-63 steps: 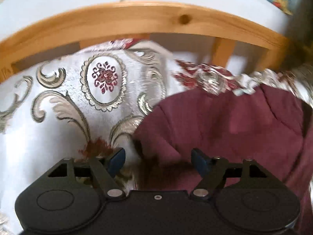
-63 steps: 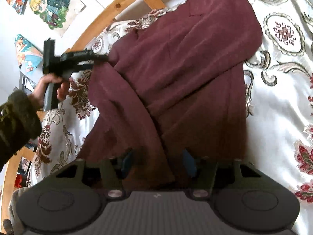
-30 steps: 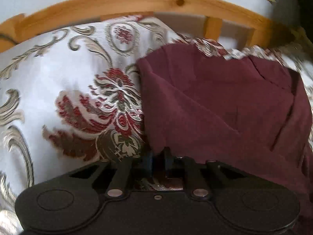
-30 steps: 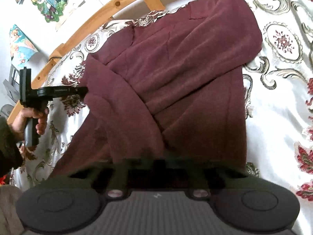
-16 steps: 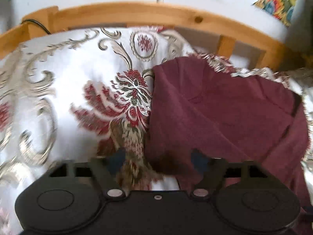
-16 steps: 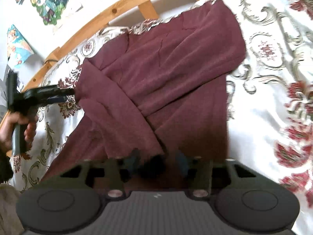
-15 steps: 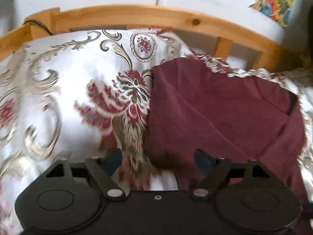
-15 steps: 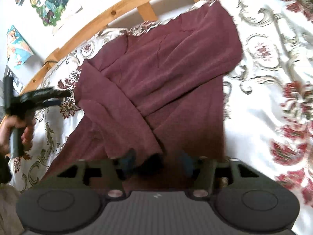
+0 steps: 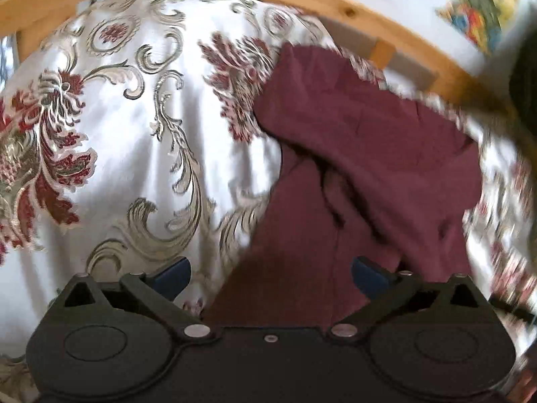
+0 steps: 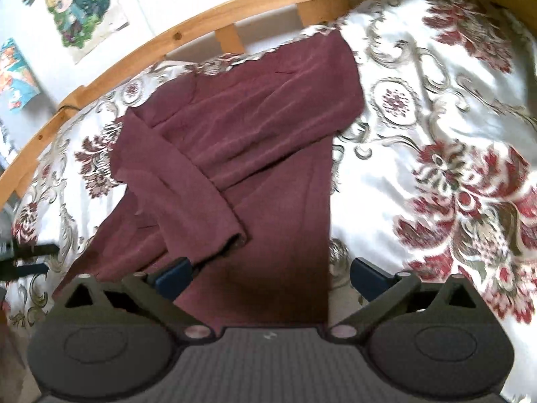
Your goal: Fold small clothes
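A white floral bedspread (image 10: 436, 107) fills both views inside a wooden bed frame (image 10: 235, 10). The maroon garment (image 10: 255, 141) lies centre frame, sleeves crossed. Left gripper (image 9: 270, 273) and right gripper (image 10: 270, 273) gape wide, empty.

No legible text or labels

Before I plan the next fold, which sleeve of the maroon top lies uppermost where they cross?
The left sleeve, running diagonally down to its open cuff near the right gripper, lies uppermost. The other sleeve passes beneath it.
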Demonstrator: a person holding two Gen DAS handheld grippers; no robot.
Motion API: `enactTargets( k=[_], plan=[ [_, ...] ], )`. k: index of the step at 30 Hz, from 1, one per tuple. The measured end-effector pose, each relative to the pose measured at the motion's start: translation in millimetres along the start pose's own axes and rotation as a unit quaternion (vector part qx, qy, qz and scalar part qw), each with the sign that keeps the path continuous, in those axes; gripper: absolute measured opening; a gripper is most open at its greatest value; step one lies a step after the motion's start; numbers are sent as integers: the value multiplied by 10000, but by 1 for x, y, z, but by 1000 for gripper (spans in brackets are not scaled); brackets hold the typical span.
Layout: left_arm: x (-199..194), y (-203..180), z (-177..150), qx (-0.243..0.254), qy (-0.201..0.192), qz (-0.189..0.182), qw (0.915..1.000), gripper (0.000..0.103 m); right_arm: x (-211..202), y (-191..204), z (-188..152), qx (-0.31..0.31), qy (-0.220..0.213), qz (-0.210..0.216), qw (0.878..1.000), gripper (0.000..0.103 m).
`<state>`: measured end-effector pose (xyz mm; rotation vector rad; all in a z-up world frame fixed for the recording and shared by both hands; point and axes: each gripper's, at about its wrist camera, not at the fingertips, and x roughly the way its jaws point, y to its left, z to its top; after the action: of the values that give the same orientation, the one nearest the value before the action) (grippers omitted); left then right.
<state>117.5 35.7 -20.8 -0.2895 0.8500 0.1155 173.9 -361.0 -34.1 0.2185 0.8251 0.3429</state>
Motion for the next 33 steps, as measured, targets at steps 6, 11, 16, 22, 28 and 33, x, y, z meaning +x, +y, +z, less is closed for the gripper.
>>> enactTargets(
  k=[6,11,16,22,28,33],
  plan=[
    [-9,-3,5,-22,-173,62,9998,102,2,2,-10,164,308,-68,9994,103],
    [11,12,6,-350,146,158,9992,102,6,3,-22,124,622,-305,9975,102],
    [31,22,8,-608,459,171,9969,102,10,2,-22,134,627,-310,9975,96],
    [36,25,9,-671,535,210,9961,102,19,3,-23,103,723,-278,9969,88],
    [38,26,10,-677,556,90,9961,102,25,5,-23,6,775,-388,9962,76],
    [32,39,11,-890,553,-453,9935,102,25,11,-29,-247,660,-518,9962,21]
  ],
)
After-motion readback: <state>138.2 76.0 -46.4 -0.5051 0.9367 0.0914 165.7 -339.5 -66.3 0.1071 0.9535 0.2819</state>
